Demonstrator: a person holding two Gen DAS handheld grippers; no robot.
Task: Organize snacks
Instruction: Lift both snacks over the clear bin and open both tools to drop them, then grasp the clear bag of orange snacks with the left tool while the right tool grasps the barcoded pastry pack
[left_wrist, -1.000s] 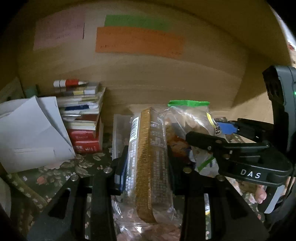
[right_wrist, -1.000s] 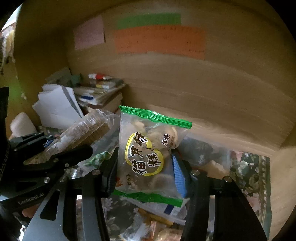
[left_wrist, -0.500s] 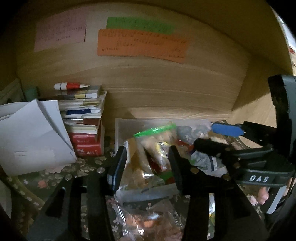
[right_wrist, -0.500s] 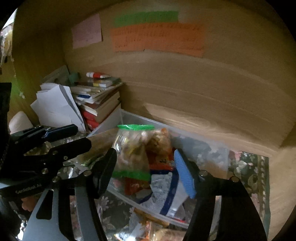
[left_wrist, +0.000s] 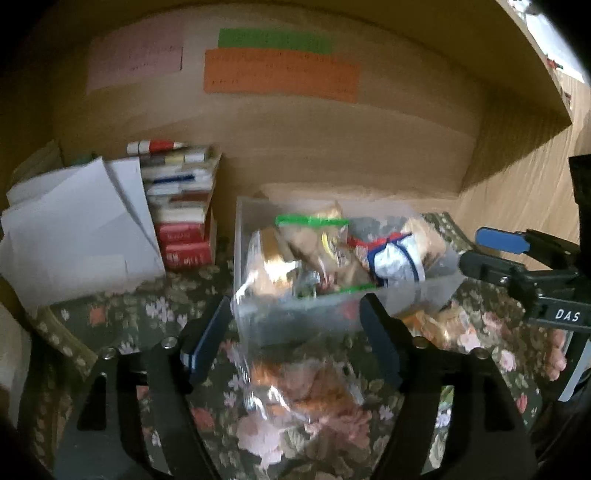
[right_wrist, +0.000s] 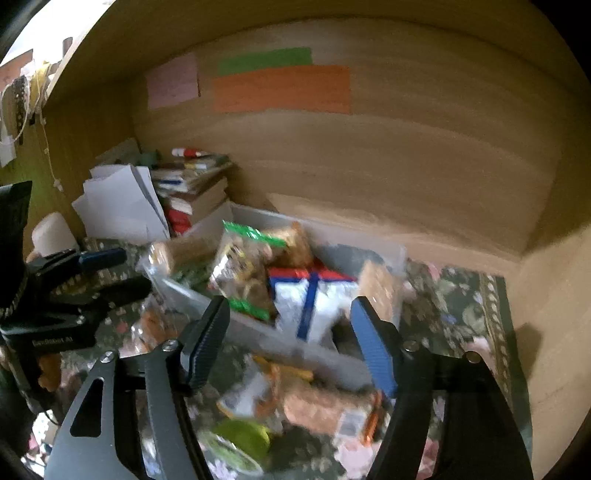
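Observation:
A clear plastic bin (left_wrist: 424, 291) stands on the floral cloth against the wooden back wall and holds several snack packets. Among them are a green-edged packet (left_wrist: 312, 236), a brown biscuit pack (left_wrist: 266, 258) and a white, blue and red packet (left_wrist: 391, 258). My left gripper (left_wrist: 295, 306) hangs just in front of the bin's near wall, its jaws opening, with nothing gripped. My right gripper (right_wrist: 290, 304) is also opening and empty, before the bin (right_wrist: 317, 350) with the green-edged packet (right_wrist: 247, 266) and white packet (right_wrist: 314, 299) beyond. Each gripper shows at the other view's edge.
Loose snack packets (left_wrist: 295, 380) (right_wrist: 321, 402) lie on the cloth in front of the bin. A stack of books (left_wrist: 181, 214) and white papers (left_wrist: 81, 229) stand to the left. Coloured paper notes (left_wrist: 280, 70) hang on the back wall. A wooden side wall (right_wrist: 546, 295) closes the right.
The biscuit pack has left my left gripper and the green-edged packet my right one; both now lie in the bin. Both grippers have opened and drawn back from the bin.

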